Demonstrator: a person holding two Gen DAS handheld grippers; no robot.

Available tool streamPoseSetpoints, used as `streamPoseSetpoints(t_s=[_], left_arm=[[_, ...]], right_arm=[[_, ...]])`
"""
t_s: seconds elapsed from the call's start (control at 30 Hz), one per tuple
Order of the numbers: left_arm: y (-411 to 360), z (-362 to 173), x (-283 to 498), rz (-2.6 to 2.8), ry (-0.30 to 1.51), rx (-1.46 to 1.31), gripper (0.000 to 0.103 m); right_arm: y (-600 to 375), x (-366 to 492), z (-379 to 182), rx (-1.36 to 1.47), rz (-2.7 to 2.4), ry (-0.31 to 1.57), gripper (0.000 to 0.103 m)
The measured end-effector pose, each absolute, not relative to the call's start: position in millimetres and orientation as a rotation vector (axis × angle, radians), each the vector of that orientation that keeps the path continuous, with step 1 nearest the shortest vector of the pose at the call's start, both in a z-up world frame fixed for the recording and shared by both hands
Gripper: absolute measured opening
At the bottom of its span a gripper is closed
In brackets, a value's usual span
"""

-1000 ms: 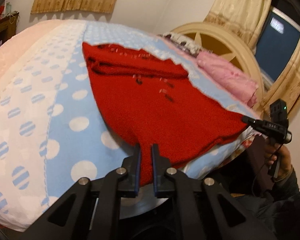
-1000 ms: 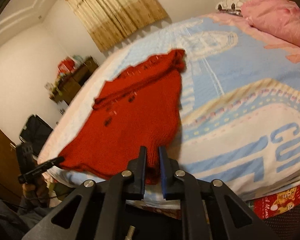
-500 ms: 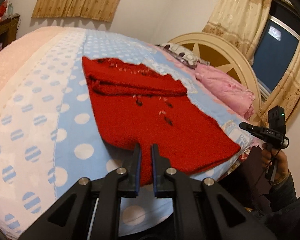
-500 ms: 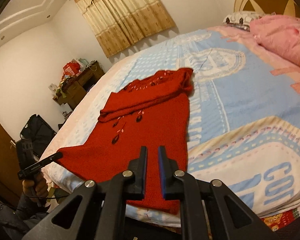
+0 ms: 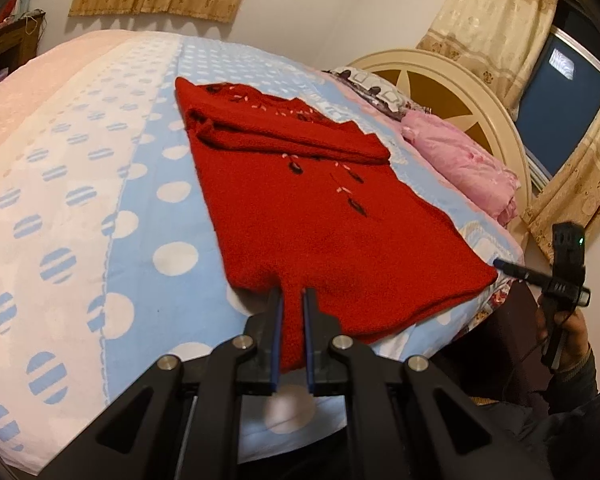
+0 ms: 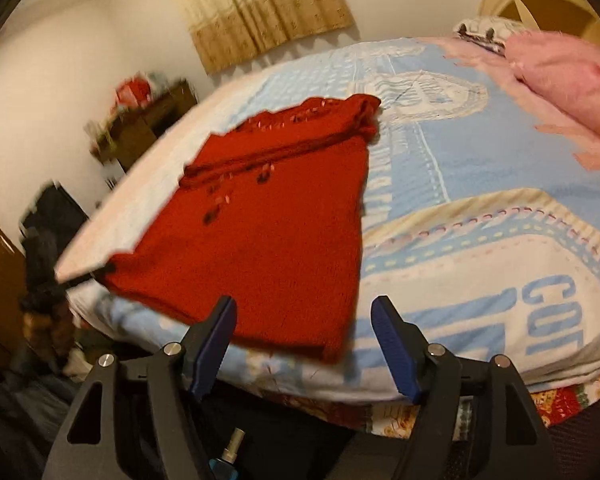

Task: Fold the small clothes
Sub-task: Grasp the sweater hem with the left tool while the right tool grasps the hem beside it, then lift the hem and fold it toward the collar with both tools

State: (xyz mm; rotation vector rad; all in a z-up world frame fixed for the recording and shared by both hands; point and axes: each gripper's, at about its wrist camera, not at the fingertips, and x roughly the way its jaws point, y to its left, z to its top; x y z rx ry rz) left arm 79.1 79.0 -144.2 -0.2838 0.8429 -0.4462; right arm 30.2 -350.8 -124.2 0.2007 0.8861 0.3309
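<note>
A red knitted sweater [image 5: 320, 216] lies flat on the bed, its top part folded over at the far end. My left gripper [image 5: 291, 296] is shut on the sweater's near hem at one corner. My right gripper [image 6: 305, 308] is open, with its jaws wide apart just off the sweater [image 6: 268, 232] at its other near corner, and holds nothing. The right gripper also shows at the right in the left wrist view [image 5: 500, 265], by the sweater's corner. The right wrist view is blurred.
The bed has a blue and white dotted blanket [image 5: 80, 208]. A pink pillow [image 5: 460, 164] and a round cream headboard [image 5: 468, 92] are at the far right. A dark wooden cabinet [image 6: 140, 120] stands by the wall. The bed's edge is right under both grippers.
My right gripper has opened and let go of the sweater's corner. The sweater has been lowered flat onto the bed. My left gripper stays shut on the hem.
</note>
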Motion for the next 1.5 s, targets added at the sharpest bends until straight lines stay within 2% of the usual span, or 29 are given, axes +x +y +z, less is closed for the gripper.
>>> streamPoseSetpoints(t_s=[0.13, 0.2, 0.23, 0.27, 0.4, 0.63, 0.87, 1.03, 1.3, 1.5], left_arm=[[80.1, -150.5, 80.2, -0.444, 0.856, -0.289, 0.009], [80.9, -153.1, 80.4, -0.448, 0.861, -0.3, 0.009], [81.3, -154.3, 80.4, -0.452, 0.862, -0.307, 0.009], [81.7, -154.1, 80.4, -0.46, 0.858, -0.316, 0.009], [87.4, -142.0, 81.8, -0.49, 0.821, -0.372, 0.009], [92.6, -91.9, 112.0, -0.523, 0.74, -0.389, 0.009], [100.6, -53.5, 160.6, -0.52, 0.673, -0.396, 0.009], [109.6, -43.8, 206.7, -0.49, 0.671, -0.416, 0.009], [127.8, -48.0, 299.6, -0.443, 0.701, -0.45, 0.006], [122.9, -78.7, 354.1, -0.411, 0.766, -0.4, 0.006]], right_arm=[[-352.1, 32.3, -139.7, 0.218, 0.298, 0.935, 0.07], [-354.2, 31.3, -143.9, 0.235, 0.308, 0.933, 0.051], [-354.1, 31.1, -144.7, 0.242, 0.317, 0.934, 0.019], [-355.6, 31.4, -145.6, 0.26, 0.323, 0.933, 0.01], [-357.5, 31.6, -139.3, 0.293, 0.36, 0.895, 0.009], [-366.1, 51.4, -87.1, 0.377, 0.438, 0.74, 0.008], [-366.4, 120.4, -24.4, 0.372, 0.477, 0.648, 0.008], [-362.4, 178.2, -4.4, 0.361, 0.481, 0.636, 0.008], [-354.3, 278.9, -3.7, 0.376, 0.467, 0.669, 0.008], [-349.6, 355.6, -34.6, 0.387, 0.415, 0.735, 0.008]])
